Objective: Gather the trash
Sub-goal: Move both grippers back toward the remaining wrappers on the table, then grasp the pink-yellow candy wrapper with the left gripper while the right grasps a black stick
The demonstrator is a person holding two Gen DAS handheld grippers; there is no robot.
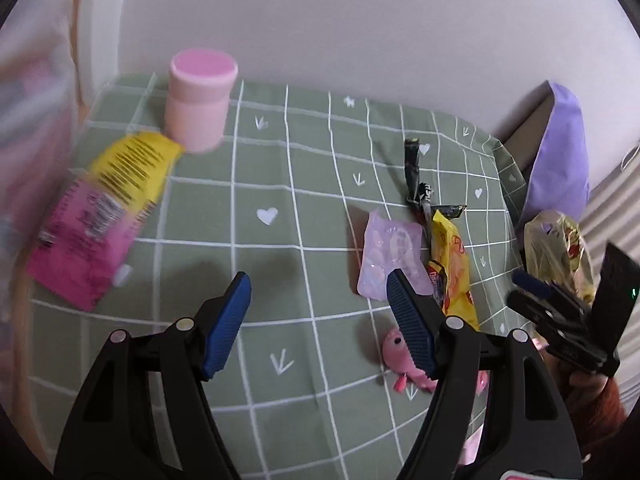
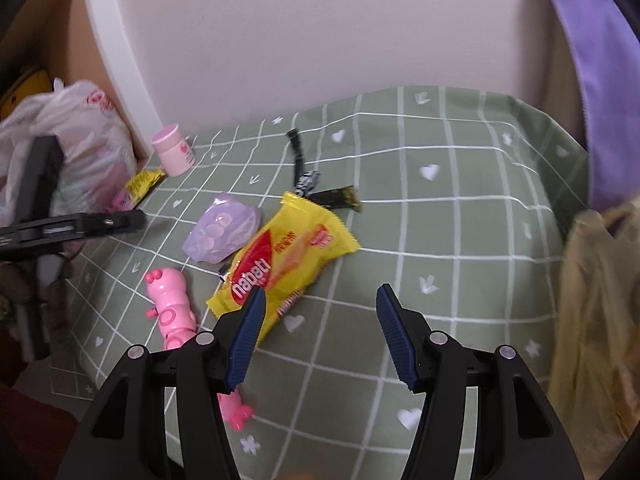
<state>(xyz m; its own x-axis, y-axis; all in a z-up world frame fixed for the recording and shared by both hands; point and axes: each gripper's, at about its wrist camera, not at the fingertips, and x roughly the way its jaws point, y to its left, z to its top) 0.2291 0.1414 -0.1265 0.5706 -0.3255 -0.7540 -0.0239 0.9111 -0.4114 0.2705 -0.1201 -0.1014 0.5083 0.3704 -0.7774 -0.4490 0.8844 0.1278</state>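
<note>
Green checked cloth covers the tabletop [image 2: 460, 216] against a white wall. Wrappers lie scattered on it: a yellow snack bag [image 2: 288, 256], a lilac packet [image 2: 222, 232] touching it, and a black wrapper [image 2: 304, 176] behind. Both the left tool [image 1: 320, 320] and the right tool [image 2: 320, 332] hang spread above the cloth, pinching nothing.

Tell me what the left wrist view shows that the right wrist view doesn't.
Only the left wrist view shows the pink half of the pink and yellow packet in full. Only the right wrist view shows the Nabati brand face of the yellow wrapper and the white plastic bag. Both show the pink jar, purple pouch, black wrappers and pink toy.
</note>
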